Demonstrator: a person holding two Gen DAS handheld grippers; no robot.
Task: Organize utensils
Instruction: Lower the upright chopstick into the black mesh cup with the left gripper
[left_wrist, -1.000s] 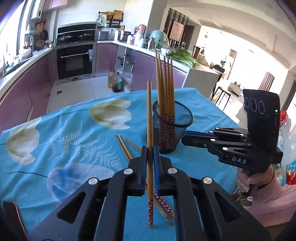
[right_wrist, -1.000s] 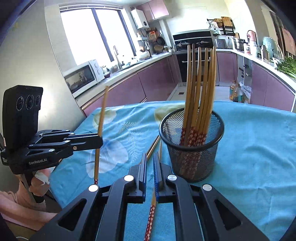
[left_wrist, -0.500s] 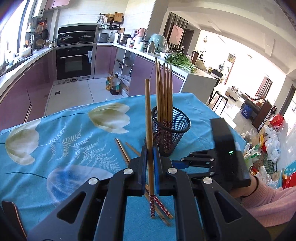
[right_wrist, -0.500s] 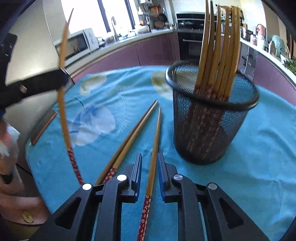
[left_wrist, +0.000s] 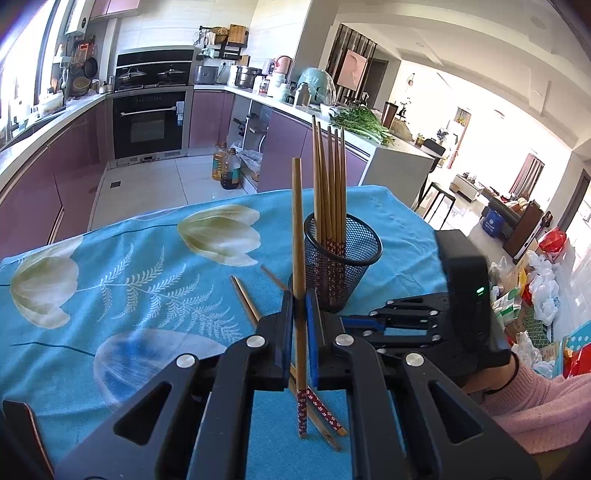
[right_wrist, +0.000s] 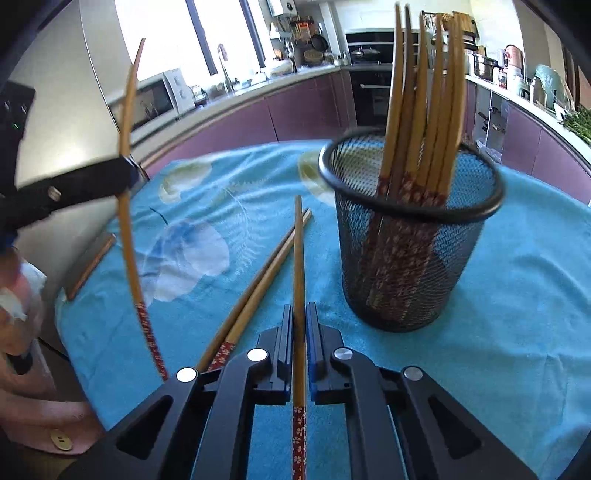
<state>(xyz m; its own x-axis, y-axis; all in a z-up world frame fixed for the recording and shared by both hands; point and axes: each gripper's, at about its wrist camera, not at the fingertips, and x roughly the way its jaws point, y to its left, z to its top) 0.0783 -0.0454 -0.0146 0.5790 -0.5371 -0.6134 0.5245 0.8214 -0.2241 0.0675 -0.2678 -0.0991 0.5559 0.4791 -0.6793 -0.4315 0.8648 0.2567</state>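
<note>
On the blue tablecloth (right_wrist: 517, 295), the right gripper (right_wrist: 300, 328) has now clamped its jaws on a chopstick (right_wrist: 298, 258); the left gripper (left_wrist: 300, 325) still grips another.

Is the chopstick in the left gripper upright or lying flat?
Upright: the chopstick stands vertically between the left gripper fingers, patterned end down, beside the mesh holder.

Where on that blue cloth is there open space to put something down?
Bare cloth lies right of the mesh cup, out to the tablecloth edge, and over the flower prints on its far left. It is crowded just left of the cup, where loose chopsticks lie.
</note>
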